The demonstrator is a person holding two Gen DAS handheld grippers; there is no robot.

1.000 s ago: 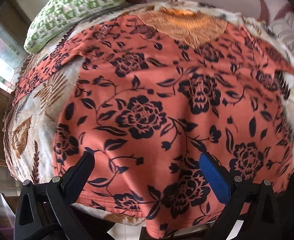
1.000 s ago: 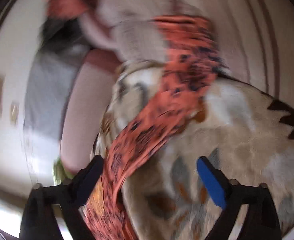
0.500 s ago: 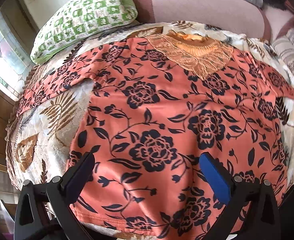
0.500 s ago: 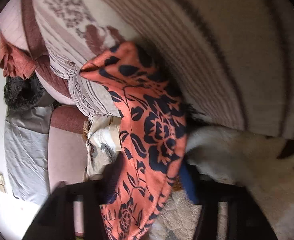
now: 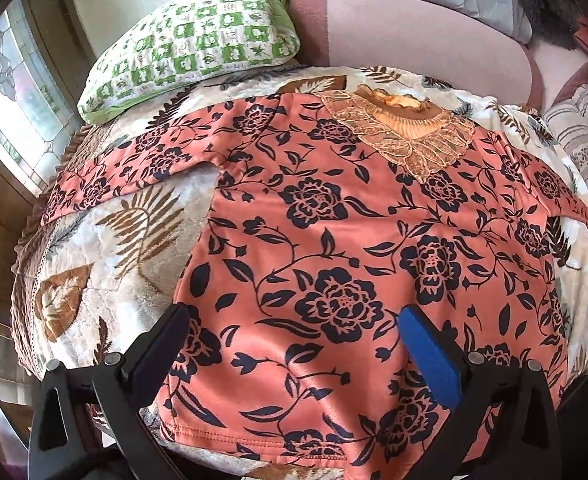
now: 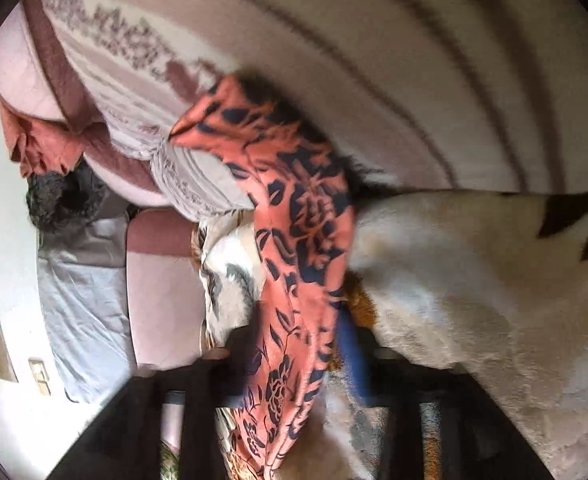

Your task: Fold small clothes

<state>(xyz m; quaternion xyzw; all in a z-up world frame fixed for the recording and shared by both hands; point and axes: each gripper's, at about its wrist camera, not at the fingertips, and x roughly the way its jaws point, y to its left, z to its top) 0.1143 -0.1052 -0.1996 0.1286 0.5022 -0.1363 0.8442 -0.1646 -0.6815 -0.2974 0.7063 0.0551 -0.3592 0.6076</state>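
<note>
An orange top with dark flower print (image 5: 334, 248) lies flat on a leaf-patterned blanket (image 5: 126, 240), lace collar (image 5: 406, 136) at the far end and both sleeves spread out. My left gripper (image 5: 294, 340) is open and empty, hovering above the hem. In the right wrist view my right gripper (image 6: 298, 344) is shut on the top's right sleeve (image 6: 294, 216), which runs between its fingers; the view is blurred.
A green checked pillow (image 5: 198, 40) lies at the far left. A pink headboard cushion (image 5: 414, 28) and a striped pillow (image 5: 586, 132) are behind and right. A window (image 5: 10, 92) is on the left. The blanket's edge drops off near me.
My left gripper has pulled back and up, so more of the top shows. My right gripper has swung to the sleeve end and closed on it.
</note>
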